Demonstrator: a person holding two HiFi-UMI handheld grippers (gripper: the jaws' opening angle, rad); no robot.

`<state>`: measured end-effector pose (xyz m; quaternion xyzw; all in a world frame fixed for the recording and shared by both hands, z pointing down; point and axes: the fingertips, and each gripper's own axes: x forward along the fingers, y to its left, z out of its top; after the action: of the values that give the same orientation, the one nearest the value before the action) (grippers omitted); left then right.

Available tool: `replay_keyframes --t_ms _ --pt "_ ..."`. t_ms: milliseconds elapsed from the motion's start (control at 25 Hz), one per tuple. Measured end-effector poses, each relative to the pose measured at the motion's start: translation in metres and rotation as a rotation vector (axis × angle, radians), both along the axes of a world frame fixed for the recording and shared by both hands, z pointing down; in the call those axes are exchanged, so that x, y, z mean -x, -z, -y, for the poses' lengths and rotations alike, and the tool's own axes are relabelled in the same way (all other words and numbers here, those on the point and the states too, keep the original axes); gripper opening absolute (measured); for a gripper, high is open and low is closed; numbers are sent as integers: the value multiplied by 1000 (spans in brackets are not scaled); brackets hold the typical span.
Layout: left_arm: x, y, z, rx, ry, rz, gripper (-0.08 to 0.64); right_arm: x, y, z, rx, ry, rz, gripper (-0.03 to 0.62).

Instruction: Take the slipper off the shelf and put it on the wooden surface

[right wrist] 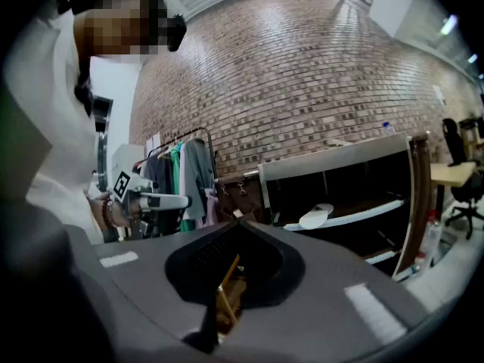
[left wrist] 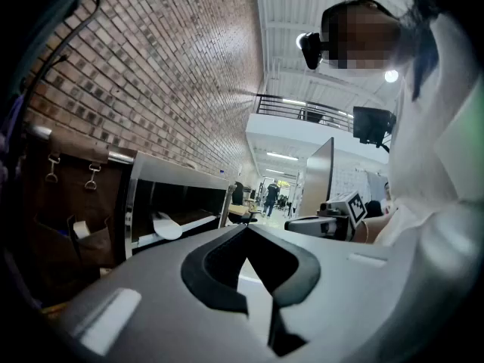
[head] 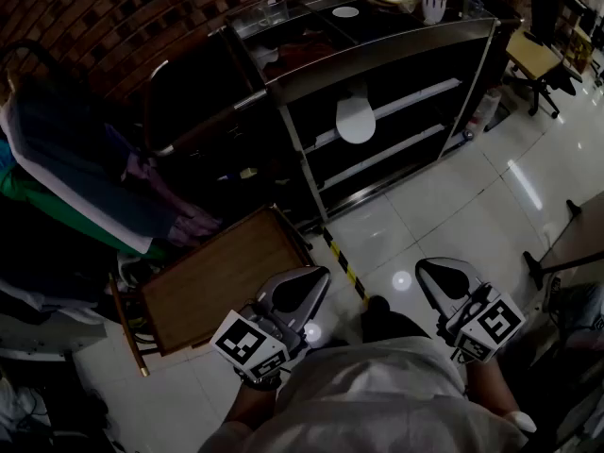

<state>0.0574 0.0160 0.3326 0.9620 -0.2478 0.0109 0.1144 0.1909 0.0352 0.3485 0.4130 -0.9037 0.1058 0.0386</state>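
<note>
Lying on a middle rail of the shelf (head: 377, 57), the slipper (head: 356, 121) is untouched, so no step of the task is done yet. The wooden table (head: 222, 276) stands left of the shelf, nearer the person. The left gripper (head: 316, 279) and right gripper (head: 427, 270) hang well short of the shelf, jaws pressed together and empty. Reaching, grasping, carrying and setting down all remain.

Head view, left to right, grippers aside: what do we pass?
Hanging clothes → wooden surface → slipper → white cup → office chair
</note>
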Motion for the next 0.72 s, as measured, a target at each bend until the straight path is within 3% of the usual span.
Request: replay_keyframes --t_ms 120,280,400,480,640,720 --pt "-26 3 24 -16 10 22 -7 -18 5 27 3 43 -1 5" --pt "-56 5 62 -12 23 -21 -7 -47 -15 81 39 57 35 5" --pt "-71 4 74 -33 -27 -1 -6 -54 -40 115 98 57 59 5" --pt "-74 -1 88 -38 -50 20 -6 -53 -48 138 112 59 72 5" --pt "-68 -1 141 4 -28 -48 -6 -49 -74 195 170 26 54 48" --pt "-71 7 161 -7 -80 -65 -7 -52 -84 226 199 -6 54 68"
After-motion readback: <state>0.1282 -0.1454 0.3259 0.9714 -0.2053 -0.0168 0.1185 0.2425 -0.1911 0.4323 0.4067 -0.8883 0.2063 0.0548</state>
